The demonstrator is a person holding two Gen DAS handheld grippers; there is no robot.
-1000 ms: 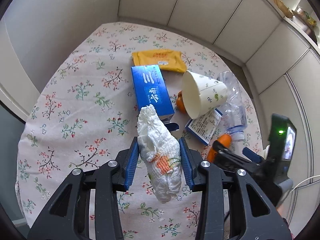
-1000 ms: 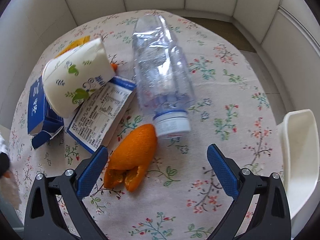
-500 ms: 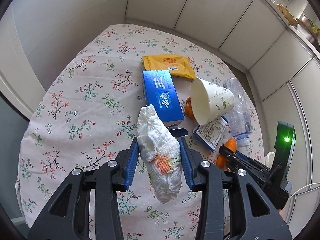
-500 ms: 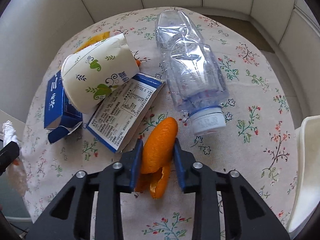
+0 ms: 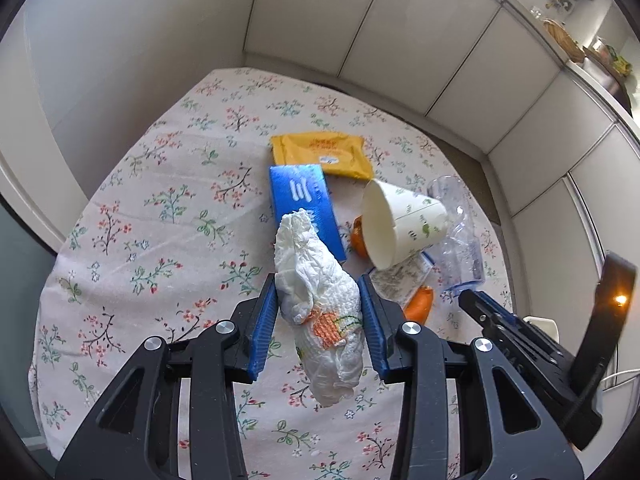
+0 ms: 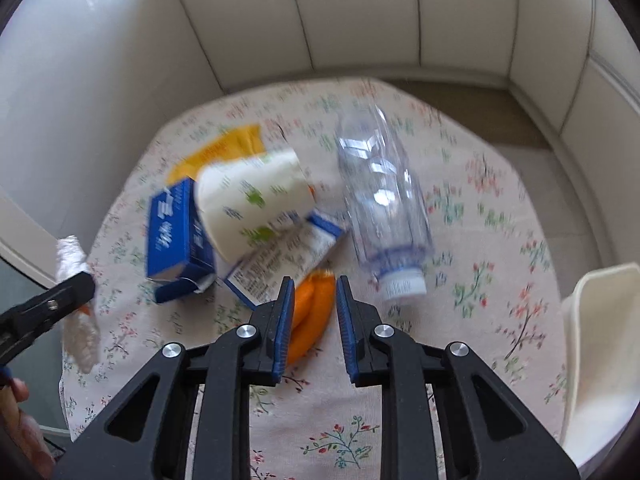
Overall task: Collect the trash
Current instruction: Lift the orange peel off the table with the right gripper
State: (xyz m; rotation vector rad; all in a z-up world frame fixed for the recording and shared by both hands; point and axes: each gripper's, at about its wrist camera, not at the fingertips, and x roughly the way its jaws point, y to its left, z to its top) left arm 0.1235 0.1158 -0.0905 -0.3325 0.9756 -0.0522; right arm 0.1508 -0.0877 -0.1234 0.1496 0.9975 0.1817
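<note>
My left gripper (image 5: 318, 312) is shut on a crumpled white tissue (image 5: 320, 300) and holds it above the floral tablecloth (image 5: 160, 220). My right gripper (image 6: 312, 300) is shut on an orange peel (image 6: 310, 312) and holds it above the cloth; the peel also shows in the left wrist view (image 5: 418, 304). On the table lie a blue box (image 5: 304, 204), a yellow packet (image 5: 320, 152), a tipped paper cup (image 5: 400, 228), a flattened blue and white carton (image 6: 280, 260) and a clear plastic bottle (image 6: 380, 208).
A white bin (image 6: 600, 352) stands at the table's right edge. White cabinet panels (image 5: 400, 40) wrap the far side. The left gripper with the tissue (image 6: 76, 300) shows at the left of the right wrist view.
My right gripper closed on the orange peel and lifted it off the cloth. Both grippers have risen and pulled back from the table. The tissue stays in the left gripper.
</note>
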